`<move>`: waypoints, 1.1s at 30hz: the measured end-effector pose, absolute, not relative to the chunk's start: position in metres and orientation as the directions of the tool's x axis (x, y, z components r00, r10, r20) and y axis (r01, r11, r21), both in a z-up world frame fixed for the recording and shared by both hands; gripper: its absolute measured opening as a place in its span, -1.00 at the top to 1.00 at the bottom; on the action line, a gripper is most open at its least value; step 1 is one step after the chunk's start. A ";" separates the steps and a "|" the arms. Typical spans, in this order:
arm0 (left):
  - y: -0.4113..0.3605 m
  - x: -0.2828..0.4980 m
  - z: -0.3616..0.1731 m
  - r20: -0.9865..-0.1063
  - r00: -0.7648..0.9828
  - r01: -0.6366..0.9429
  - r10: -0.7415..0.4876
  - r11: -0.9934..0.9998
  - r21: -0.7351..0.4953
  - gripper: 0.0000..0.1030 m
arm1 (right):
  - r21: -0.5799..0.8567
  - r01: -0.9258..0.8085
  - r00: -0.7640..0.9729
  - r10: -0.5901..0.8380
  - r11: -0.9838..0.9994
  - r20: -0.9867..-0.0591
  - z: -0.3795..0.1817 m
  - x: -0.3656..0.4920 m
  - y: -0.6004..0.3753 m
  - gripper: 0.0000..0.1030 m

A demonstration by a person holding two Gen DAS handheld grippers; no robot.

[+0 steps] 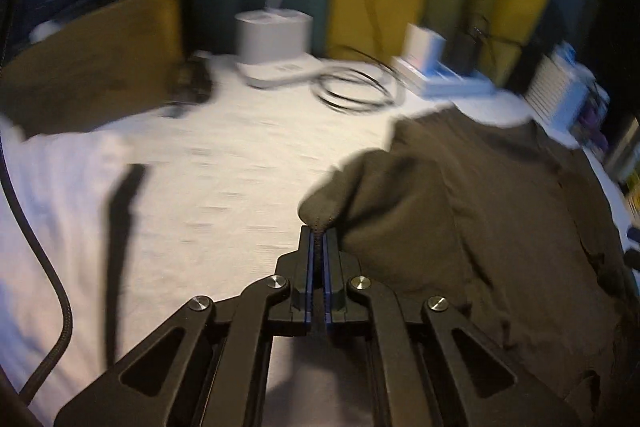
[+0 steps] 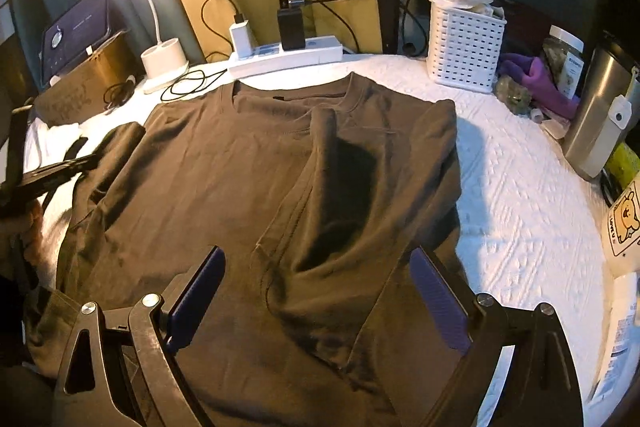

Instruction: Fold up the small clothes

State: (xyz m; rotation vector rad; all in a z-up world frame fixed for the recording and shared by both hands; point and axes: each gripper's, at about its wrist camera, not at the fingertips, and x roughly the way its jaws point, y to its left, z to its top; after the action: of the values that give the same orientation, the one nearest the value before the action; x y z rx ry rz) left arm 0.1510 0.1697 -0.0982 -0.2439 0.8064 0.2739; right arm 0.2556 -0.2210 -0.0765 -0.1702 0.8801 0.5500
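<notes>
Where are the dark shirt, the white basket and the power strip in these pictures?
dark shirt (image 2: 240,179): right wrist view, on the flat chest area.
white basket (image 2: 464,47): right wrist view, on its perforated front wall.
power strip (image 2: 288,57): right wrist view, on its white top face.

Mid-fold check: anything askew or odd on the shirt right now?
Nothing damaged. The right sleeve of the shirt already lies folded over its front, slightly rumpled; the left gripper pinches the other sleeve; the right gripper is open.

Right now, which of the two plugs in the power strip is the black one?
The black charger, the taller of the two, nearer the white basket. The white charger sits beside it, nearer the lamp.
</notes>
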 end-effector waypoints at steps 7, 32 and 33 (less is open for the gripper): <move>0.185 0.122 -0.081 -0.710 0.666 -0.425 0.229 0.899 -0.108 0.96 | 0.123 -0.511 0.528 0.423 0.851 -0.737 -0.066 0.259 -0.230 -0.84; 0.025 0.199 -0.044 -0.701 0.713 -0.098 0.027 0.993 -0.061 0.96 | 0.198 -0.497 0.570 0.489 0.845 -0.660 -0.064 0.254 -0.283 -0.84; 0.020 0.203 -0.048 -0.710 0.704 -0.089 0.015 0.994 -0.066 0.96 | 0.196 -0.497 0.572 0.489 0.845 -0.658 -0.064 0.254 -0.286 -0.84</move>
State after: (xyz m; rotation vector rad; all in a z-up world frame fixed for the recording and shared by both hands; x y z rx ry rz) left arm 0.2026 0.0202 -0.0480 -0.0980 0.7885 0.0580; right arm 0.2538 -0.2860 -0.0641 -0.0113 0.7685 0.5778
